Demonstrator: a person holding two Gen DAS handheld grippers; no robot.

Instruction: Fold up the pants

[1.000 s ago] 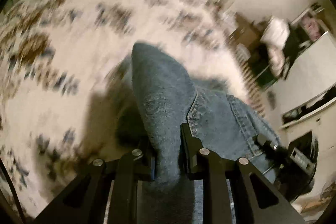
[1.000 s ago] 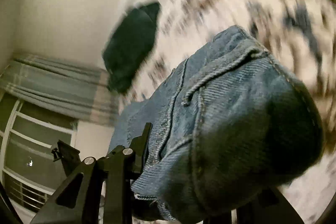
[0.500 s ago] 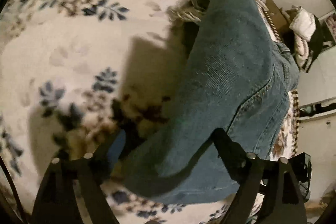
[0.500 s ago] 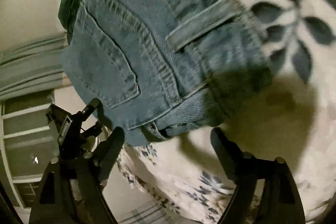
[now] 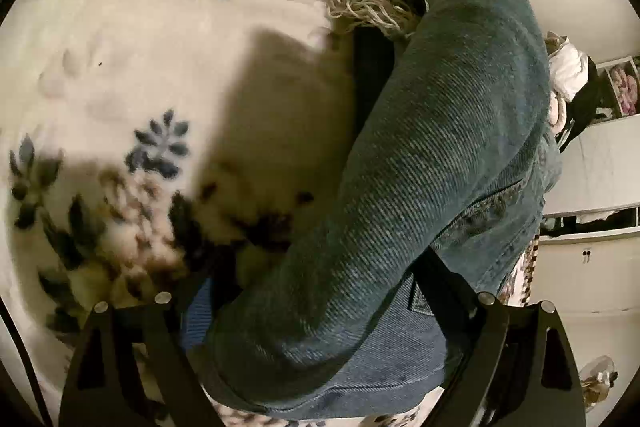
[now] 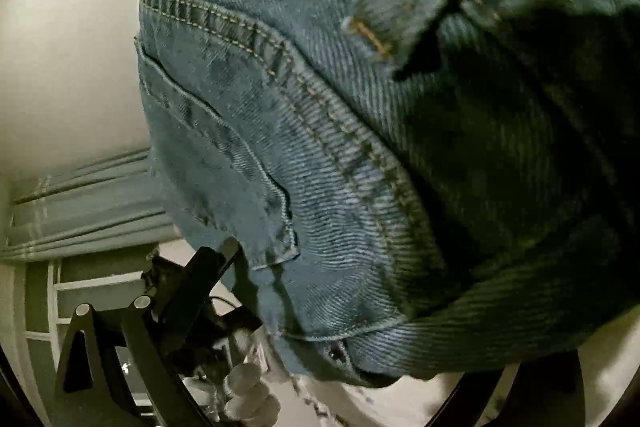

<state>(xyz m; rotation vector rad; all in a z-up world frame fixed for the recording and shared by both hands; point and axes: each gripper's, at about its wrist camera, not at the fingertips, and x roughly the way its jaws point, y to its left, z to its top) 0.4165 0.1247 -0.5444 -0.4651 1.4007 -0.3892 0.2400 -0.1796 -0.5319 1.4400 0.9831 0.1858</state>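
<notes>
Blue jeans (image 5: 440, 147) lie folded on a cream floral blanket (image 5: 120, 67), with a frayed hem (image 5: 372, 3) at the far end. My left gripper (image 5: 316, 279) stands open and wide over the near fold. The denim lies between its fingers (image 5: 168, 339) without being pinched. In the right wrist view the jeans (image 6: 320, 107) fill the frame, showing a back pocket (image 6: 208, 167) and a belt loop (image 6: 400, 7). My right gripper (image 6: 372, 307) is open, its jaws still opening, with the waistband between them and unpressed. Its right finger is mostly hidden by denim.
White cabinets (image 5: 600, 167) and a heap of pale clothes (image 5: 568, 75) stand past the blanket's right edge. In the right wrist view, a hand (image 6: 248, 399) holds the other gripper at lower left. Behind it are a grey curtain (image 6: 80, 203) and a window (image 6: 40, 307).
Both grippers came down with the jeans clamped in them, then opened and let go. The jeans now rest on the blanket, and the right camera has closed in on the waistband.
</notes>
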